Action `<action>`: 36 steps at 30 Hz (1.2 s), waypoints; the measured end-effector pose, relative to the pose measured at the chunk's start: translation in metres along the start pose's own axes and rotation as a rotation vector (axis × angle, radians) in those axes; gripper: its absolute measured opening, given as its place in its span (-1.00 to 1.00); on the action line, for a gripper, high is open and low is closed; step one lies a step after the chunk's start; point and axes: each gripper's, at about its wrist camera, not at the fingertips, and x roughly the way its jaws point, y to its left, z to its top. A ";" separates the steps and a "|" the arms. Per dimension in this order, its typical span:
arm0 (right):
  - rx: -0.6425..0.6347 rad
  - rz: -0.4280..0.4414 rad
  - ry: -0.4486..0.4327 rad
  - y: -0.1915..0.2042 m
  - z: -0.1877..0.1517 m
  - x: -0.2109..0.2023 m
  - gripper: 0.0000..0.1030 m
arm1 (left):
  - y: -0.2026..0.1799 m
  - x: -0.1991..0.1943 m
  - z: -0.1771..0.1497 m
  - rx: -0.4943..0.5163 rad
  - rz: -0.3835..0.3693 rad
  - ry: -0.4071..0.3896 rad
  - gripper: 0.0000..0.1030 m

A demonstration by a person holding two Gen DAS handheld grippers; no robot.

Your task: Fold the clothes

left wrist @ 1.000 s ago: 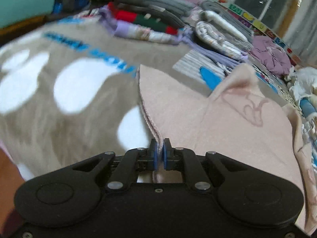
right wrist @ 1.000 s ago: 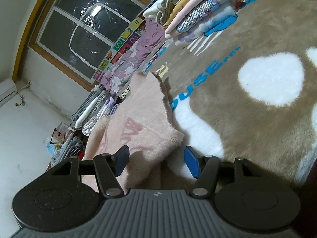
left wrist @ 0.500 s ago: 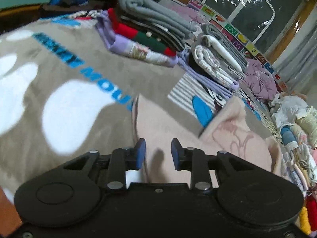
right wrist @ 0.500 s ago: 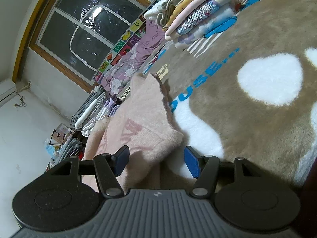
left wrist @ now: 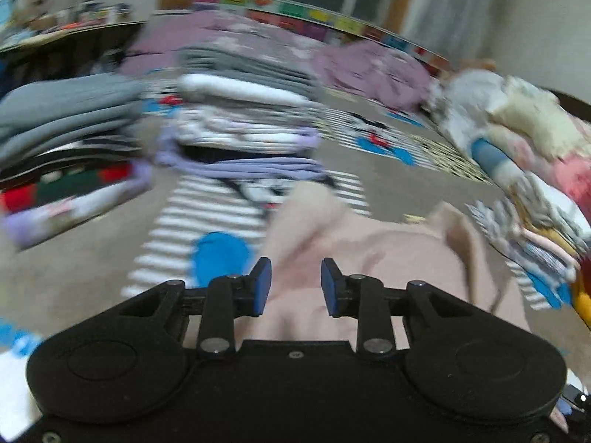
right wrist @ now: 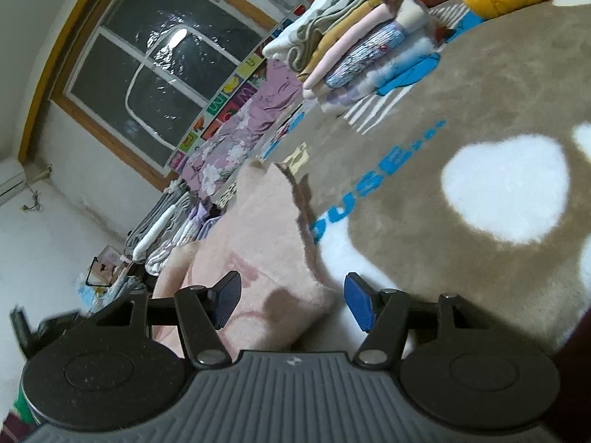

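A brown rug (right wrist: 424, 170) with white patches and blue lettering covers the floor, and the pink garment (right wrist: 266, 243) lies on it in the near middle, partly doubled over, with 1 edge turned up along its right side. In the left wrist view, which is blurred, the same garment (left wrist: 369, 254) spreads ahead with 2 raised flaps at its far edge.

Around it sit finished piles: 2 stacks of folded clothes at far left (left wrist: 70, 140) and far centre (left wrist: 243, 125), and 1 more stack at far right (right wrist: 351, 40). A mauve heap (left wrist: 369, 70) lies unfolded below the window (right wrist: 155, 70).

The fold looks part done: the pink garment shows at least 1 fold but is loose, uneven and not yet squared or stacked, so further folds and the move to a pile seem to remain.

The left gripper (left wrist: 295, 282) has its jaws wide apart, holding nothing, above the garment's near part. The right gripper (right wrist: 291, 301) is also spread wide, empty, with the garment's near corner lying between its 2 blue pads (right wrist: 356, 304).
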 end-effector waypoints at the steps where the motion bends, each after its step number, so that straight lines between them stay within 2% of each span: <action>1: 0.008 0.009 0.001 -0.001 0.002 0.002 0.22 | -0.011 0.004 -0.002 0.012 -0.017 0.005 -0.40; 3: 0.048 0.032 0.000 -0.008 0.006 0.004 0.16 | -0.033 0.010 -0.014 0.023 -0.063 0.017 -0.33; 4: 0.074 0.044 -0.001 -0.013 0.008 0.005 0.13 | -0.044 0.013 -0.022 0.027 -0.092 0.028 -0.23; 7: 0.120 0.076 0.006 -0.020 0.013 0.011 0.07 | -0.067 0.016 -0.050 0.030 -0.156 0.049 -0.20; 11: 0.064 0.105 0.044 -0.012 0.017 0.026 0.09 | -0.079 0.019 -0.082 0.000 -0.220 0.084 -0.18; 17: -0.062 0.090 0.130 0.000 0.029 0.063 0.07 | -0.073 0.032 -0.107 -0.033 -0.232 0.157 -0.10; 20: -0.118 0.062 0.140 0.010 0.032 0.069 -0.45 | -0.075 0.035 -0.110 -0.025 -0.238 0.156 -0.08; 22: -0.175 0.031 0.117 0.023 0.031 0.066 -0.68 | -0.076 0.034 -0.110 -0.025 -0.252 0.156 -0.05; 24: -0.238 0.007 0.082 0.037 0.030 0.060 -0.75 | -0.076 0.033 -0.110 -0.018 -0.255 0.157 -0.05; 30: -0.325 -0.051 -0.019 0.058 0.033 0.036 -0.78 | -0.078 0.024 -0.111 -0.001 -0.281 0.150 -0.04; 36: -0.335 -0.180 -0.106 0.045 0.040 0.001 -0.78 | -0.075 0.015 -0.108 0.000 -0.285 0.130 -0.01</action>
